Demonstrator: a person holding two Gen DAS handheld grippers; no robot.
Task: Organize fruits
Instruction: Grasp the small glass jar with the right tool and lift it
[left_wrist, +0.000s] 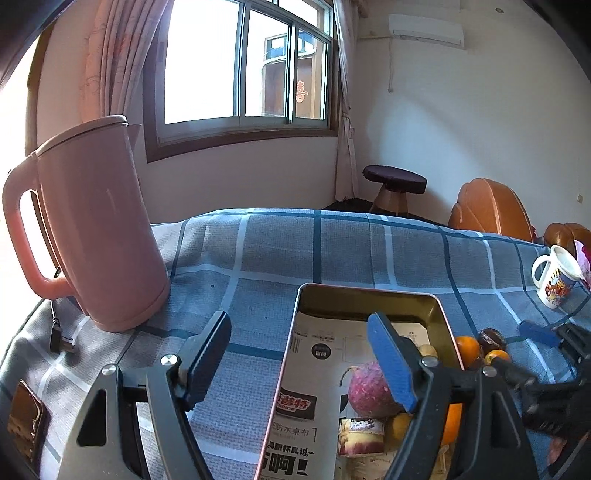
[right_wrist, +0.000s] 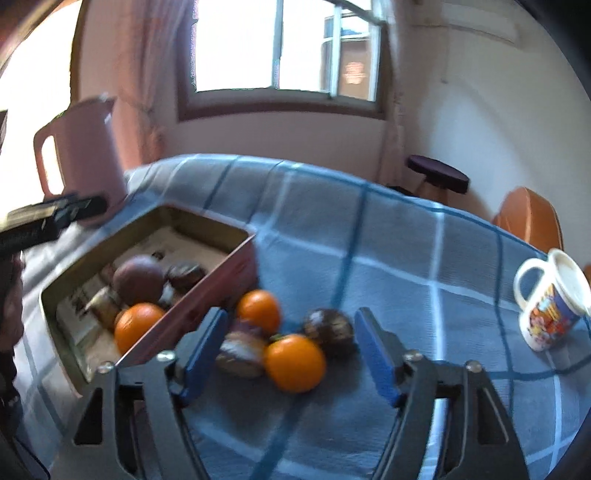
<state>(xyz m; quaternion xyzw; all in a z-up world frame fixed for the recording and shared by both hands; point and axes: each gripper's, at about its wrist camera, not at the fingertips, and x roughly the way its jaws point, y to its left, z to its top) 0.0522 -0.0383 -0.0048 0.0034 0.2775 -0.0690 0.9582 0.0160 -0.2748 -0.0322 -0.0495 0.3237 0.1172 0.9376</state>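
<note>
Right wrist: right hand-held gripper (right_wrist: 291, 354) released, an orange (right_wrist: 295, 362) between its jaws, ready for the tin (right_wrist: 207, 284) left.

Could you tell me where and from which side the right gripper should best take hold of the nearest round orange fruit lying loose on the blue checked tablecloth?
Grip the nearest round orange fruit across its widest middle, coming from above and slightly behind. A dark round fruit and a brownish one crowd its far sides, so the open right gripper probably fits best with one finger on each bare flank.
</note>
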